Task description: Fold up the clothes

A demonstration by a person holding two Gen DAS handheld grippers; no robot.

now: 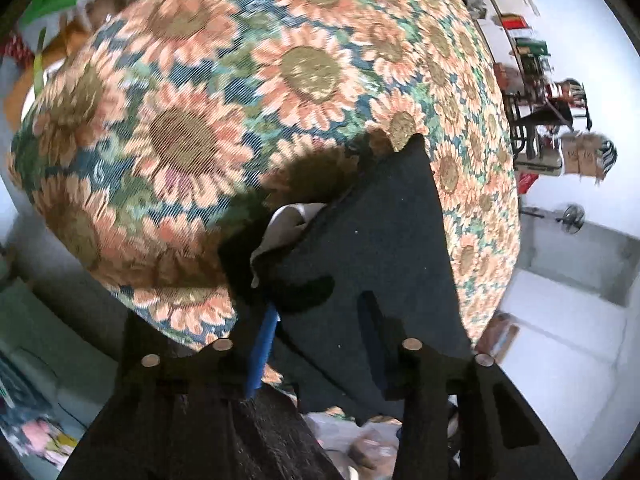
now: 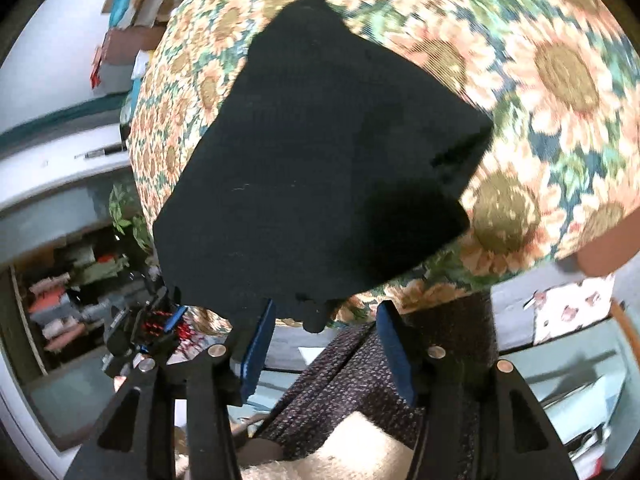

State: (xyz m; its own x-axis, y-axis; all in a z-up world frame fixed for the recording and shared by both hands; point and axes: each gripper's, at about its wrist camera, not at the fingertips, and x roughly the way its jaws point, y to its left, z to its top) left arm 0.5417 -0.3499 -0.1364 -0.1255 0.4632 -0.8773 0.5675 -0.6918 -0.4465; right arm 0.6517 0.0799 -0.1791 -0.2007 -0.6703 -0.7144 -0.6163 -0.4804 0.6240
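1. The dark garment [image 2: 316, 168] lay folded on the sunflower tablecloth [image 2: 560, 72], just ahead of the right tongs [image 2: 326, 340].
2. Right tongs were spread, nothing between them, so probably letting go.
3. Left tongs [image 1: 320, 344] sat half-spread, cloth draped over one finger, grip unclear.

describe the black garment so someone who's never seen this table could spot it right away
Find the table covered in a sunflower tablecloth, all orange petals on blue-green. Near the edge closest to the right gripper lies the folded black garment, a flat, roughly square slab of dark cloth. It is the only plain, unpatterned thing on that busy floral cloth.
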